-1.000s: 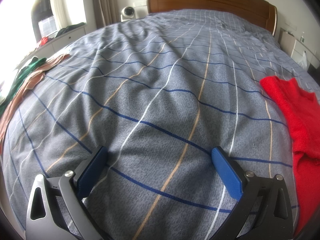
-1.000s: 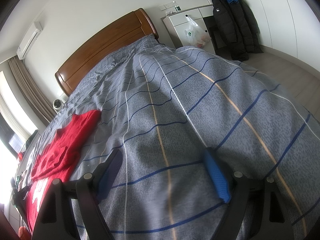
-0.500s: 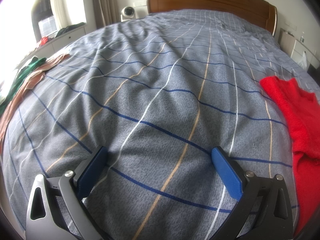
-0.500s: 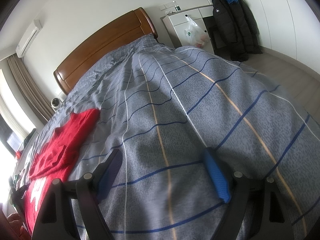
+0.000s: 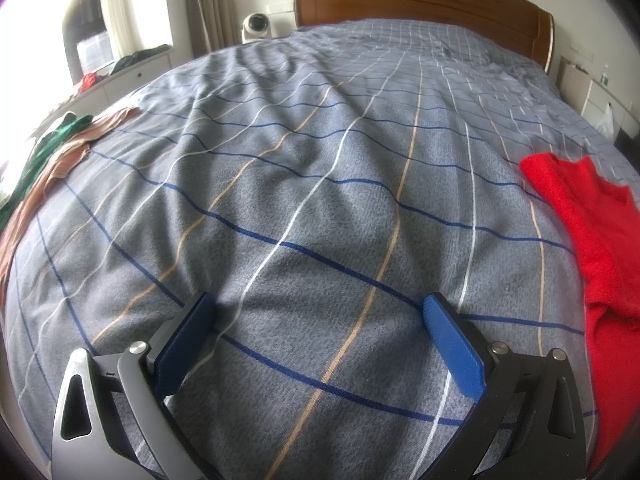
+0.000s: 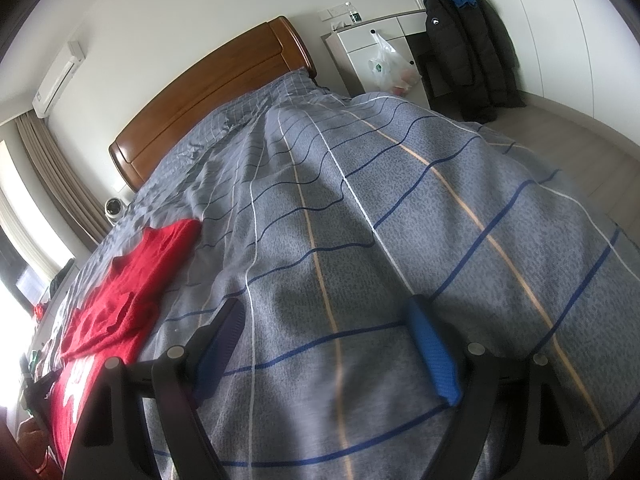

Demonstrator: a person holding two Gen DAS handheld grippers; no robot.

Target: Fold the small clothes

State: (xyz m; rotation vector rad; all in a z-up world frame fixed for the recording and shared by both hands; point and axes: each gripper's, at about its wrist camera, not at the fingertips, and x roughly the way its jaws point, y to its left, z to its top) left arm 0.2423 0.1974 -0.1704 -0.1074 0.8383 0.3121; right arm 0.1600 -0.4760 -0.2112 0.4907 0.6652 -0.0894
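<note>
Red knitted garment (image 5: 592, 232): spread on the grey checked bed cover (image 5: 320, 184), long axis toward the headboard, between both claws. Left claw (image 5: 316, 320) and right claw (image 6: 324, 320): jaws held wide, nothing gripped; neither is judged clearly nearer.

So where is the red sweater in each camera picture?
Left wrist view: the red sweater lies at the right edge, on the grey checked bedspread.
Right wrist view: the red sweater lies at the lower left, on the same bedspread.
Shared landmark: the brown wooden headboard, at the top in the left view and upper left in the right view.
</note>
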